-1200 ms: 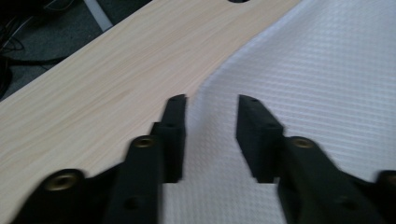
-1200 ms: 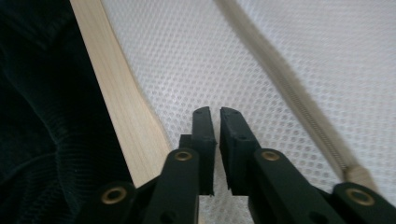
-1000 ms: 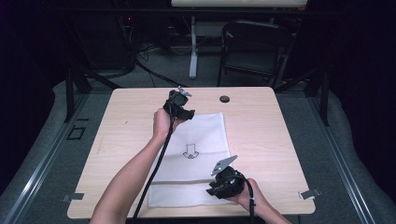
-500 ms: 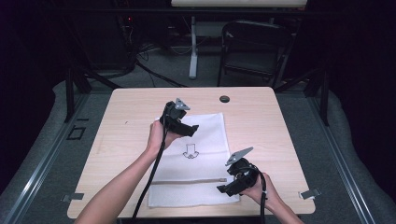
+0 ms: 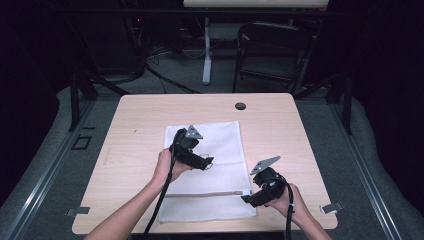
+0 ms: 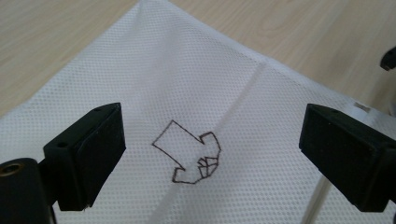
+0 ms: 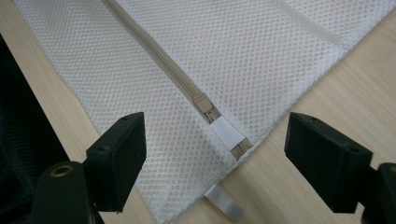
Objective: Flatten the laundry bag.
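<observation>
A white mesh bag [image 5: 220,150] lies flat on the wooden table [image 5: 135,130]. A beige zipper [image 5: 205,194] runs across its near part. Over the bag's middle my left gripper [image 5: 202,161] hangs open, with a drawn arrow mark [image 6: 189,156] between its jaws in the left gripper view [image 6: 212,156]. At the bag's near right corner my right gripper [image 5: 250,199] is open as well. In the right gripper view [image 7: 215,156] the zipper slider [image 7: 201,102] and a white end tab [image 7: 227,131] lie between the jaws, untouched.
A small black round cap [image 5: 240,106] sits near the table's far edge. A short white label [image 7: 225,203] sticks out from the bag's corner. Bare wood flanks the bag on both sides. A chair [image 5: 272,50] stands beyond the table.
My left gripper has come from the bag's far edge toward the person, to over its middle. My right gripper has shifted right, to the zipper's end.
</observation>
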Demonstrator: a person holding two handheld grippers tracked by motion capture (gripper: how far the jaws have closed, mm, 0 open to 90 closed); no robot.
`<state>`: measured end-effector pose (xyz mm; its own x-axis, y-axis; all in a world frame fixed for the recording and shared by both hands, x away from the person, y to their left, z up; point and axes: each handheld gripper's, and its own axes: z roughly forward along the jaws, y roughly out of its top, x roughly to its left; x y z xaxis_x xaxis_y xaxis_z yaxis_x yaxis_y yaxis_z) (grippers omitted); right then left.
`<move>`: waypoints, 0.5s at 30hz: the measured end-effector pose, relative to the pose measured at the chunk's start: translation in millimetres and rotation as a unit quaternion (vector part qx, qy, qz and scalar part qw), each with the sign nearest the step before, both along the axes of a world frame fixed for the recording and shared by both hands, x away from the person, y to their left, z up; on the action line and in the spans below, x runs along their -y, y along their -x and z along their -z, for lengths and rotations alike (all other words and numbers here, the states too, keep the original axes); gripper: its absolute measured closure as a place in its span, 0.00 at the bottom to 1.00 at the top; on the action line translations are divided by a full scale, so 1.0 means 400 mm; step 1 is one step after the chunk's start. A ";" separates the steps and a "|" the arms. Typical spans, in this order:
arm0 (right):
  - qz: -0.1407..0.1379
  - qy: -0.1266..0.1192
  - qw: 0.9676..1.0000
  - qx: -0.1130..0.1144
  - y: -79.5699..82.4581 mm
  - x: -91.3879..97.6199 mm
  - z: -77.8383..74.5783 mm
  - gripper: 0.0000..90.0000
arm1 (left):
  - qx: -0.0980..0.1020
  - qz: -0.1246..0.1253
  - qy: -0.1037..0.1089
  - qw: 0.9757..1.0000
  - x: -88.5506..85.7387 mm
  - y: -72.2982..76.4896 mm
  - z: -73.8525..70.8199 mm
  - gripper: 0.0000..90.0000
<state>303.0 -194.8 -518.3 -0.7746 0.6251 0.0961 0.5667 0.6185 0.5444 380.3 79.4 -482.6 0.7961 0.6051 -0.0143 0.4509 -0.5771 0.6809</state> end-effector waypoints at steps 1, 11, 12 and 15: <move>-0.004 0.005 1.000 -0.002 -0.001 0.000 -0.001 0.24 | -0.004 0.004 -0.001 1.000 0.000 0.008 0.005 0.08; 0.001 0.007 1.000 0.004 0.003 0.010 -0.005 0.28 | -0.015 0.015 -0.009 1.000 -0.004 0.052 0.025 0.09; 0.005 0.009 1.000 0.004 0.002 0.011 -0.007 0.28 | -0.017 0.017 -0.005 1.000 -0.003 0.054 0.028 0.09; 0.016 0.001 1.000 0.003 -0.002 0.015 -0.006 0.29 | -0.017 0.029 -0.007 0.999 0.006 0.060 0.036 0.09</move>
<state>303.7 -200.7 -516.0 -0.7549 0.6496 0.0902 0.5825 0.6009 0.5473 356.3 77.1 -496.8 0.8285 0.5590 -0.0340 0.4401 -0.6125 0.6566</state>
